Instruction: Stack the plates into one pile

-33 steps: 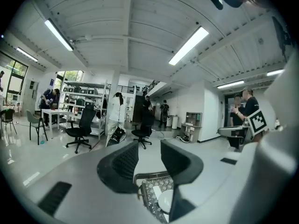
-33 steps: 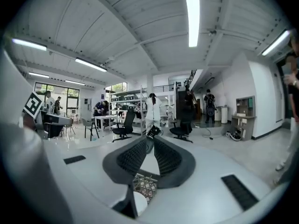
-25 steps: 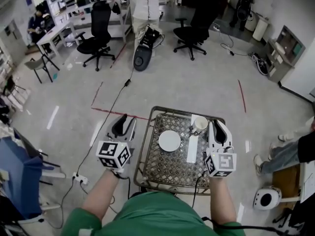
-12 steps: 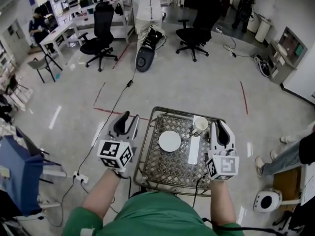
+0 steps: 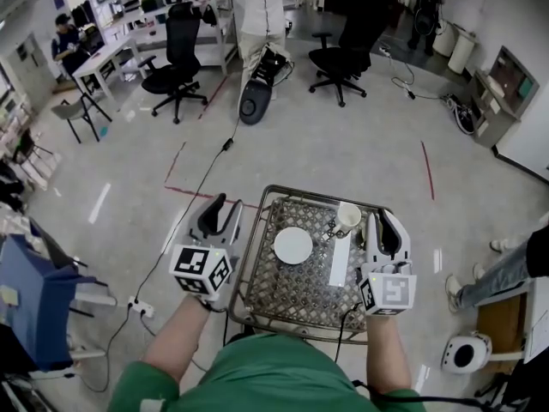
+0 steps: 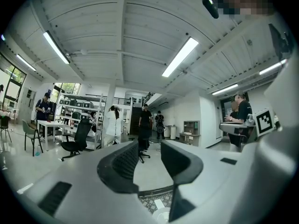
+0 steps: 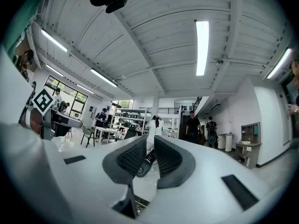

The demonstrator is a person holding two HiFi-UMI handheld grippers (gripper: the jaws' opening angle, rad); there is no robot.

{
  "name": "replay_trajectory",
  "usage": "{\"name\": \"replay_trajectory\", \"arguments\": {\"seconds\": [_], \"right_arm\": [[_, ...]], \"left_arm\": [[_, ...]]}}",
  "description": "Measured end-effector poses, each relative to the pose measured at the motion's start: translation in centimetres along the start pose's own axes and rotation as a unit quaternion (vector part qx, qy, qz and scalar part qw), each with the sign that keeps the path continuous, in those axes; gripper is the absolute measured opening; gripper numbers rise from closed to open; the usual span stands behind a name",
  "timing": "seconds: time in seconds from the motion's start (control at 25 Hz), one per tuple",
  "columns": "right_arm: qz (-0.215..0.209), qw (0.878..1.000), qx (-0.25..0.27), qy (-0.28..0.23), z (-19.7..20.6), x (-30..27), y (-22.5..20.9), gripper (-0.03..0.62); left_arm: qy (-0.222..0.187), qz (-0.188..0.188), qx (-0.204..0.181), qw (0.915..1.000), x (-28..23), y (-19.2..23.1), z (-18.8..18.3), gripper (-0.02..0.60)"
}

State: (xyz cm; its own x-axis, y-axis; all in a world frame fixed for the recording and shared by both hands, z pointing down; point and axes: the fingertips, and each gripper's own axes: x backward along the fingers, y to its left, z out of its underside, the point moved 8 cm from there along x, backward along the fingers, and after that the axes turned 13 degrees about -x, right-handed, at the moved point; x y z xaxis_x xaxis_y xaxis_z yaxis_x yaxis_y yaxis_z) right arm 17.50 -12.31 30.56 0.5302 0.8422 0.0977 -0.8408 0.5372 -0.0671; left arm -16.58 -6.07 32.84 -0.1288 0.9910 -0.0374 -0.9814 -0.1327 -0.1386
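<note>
the round white plate (image 5: 293, 245) lies on the lattice table (image 5: 283, 294), a long white plate (image 5: 340, 260) just right of it; we hold the left gripper (image 5: 216, 209) beside the table's left, jaws wide, empty, the right gripper (image 5: 383, 223) over its right edge, jaws narrowly apart, empty

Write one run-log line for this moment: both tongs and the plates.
left tongs: open, empty, beside table | right tongs: slightly open, empty, at table's right edge | round plate, rectangular plate: apart, unstacked
</note>
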Motion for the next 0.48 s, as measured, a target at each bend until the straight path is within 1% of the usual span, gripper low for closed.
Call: {"name": "replay_trajectory", "arguments": {"seconds": [0.28,0.48], "right_arm": [[-0.007,1.000,-0.002,0.000,-0.2,0.2,-1.3,0.069],[-0.014,1.000,-0.009,0.001,-0.3,1.1,-2.9,0.069]], "left_arm": [[0.004,-0.008,-0.003,1.0000,-0.1,-1.2,-0.1,0.161],[0.004,-0.011,-0.004,0.9999,-0.3,-3.0,-0.2,0.161]]}}
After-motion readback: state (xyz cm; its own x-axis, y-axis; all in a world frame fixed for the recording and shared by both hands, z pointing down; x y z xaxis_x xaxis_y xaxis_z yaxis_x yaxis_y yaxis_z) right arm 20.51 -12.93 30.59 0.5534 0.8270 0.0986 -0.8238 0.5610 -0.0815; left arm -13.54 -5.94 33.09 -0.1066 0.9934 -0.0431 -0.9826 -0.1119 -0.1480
